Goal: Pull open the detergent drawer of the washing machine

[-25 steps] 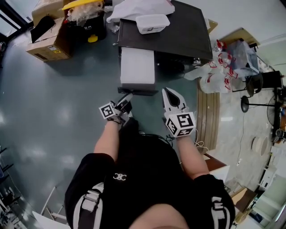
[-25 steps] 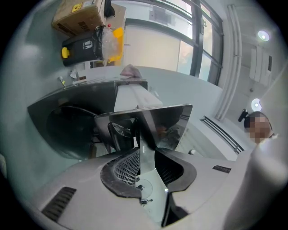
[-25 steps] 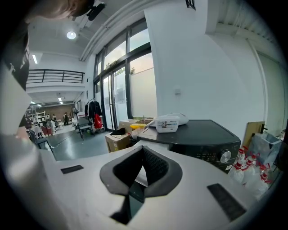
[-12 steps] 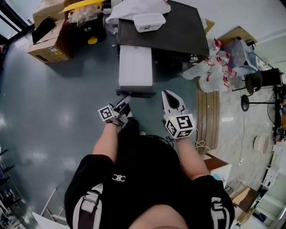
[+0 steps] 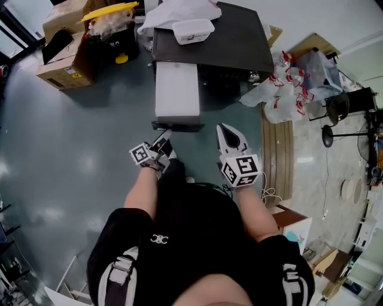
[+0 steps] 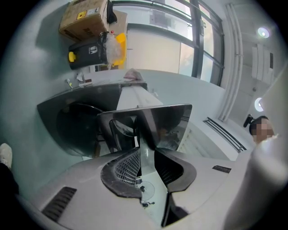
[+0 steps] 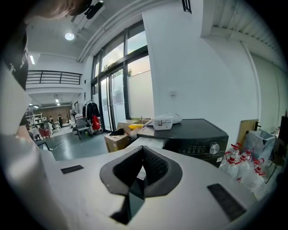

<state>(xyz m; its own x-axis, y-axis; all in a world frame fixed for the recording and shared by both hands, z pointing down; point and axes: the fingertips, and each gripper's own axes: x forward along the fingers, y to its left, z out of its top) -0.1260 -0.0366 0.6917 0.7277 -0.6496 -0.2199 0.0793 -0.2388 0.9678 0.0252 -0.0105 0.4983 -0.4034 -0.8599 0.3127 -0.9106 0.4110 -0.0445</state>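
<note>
The dark-topped washing machine (image 5: 227,42) stands ahead of me, and its white detergent drawer (image 5: 177,89) sticks far out of the front. My left gripper (image 5: 164,138) is shut on the drawer's dark front panel (image 5: 178,126). In the left gripper view that glossy panel (image 6: 166,123) rises just past the jaws (image 6: 145,150), with the white drawer body (image 6: 135,96) behind it. My right gripper (image 5: 226,130) hangs free to the right of the drawer, shut with nothing between its jaws. In the right gripper view it (image 7: 144,155) points at the machine's control panel (image 7: 198,146).
A white tub (image 5: 192,30) and a white cloth (image 5: 173,11) lie on the machine's top. Cardboard boxes (image 5: 63,63) and a black bin (image 5: 114,33) stand to its left. Plastic bags (image 5: 287,89) and a wooden board (image 5: 276,155) are to the right. Grey floor surrounds me.
The drawer has slid further out of the machine with my left gripper holding its front panel. My right gripper has drifted back slightly alongside.
</note>
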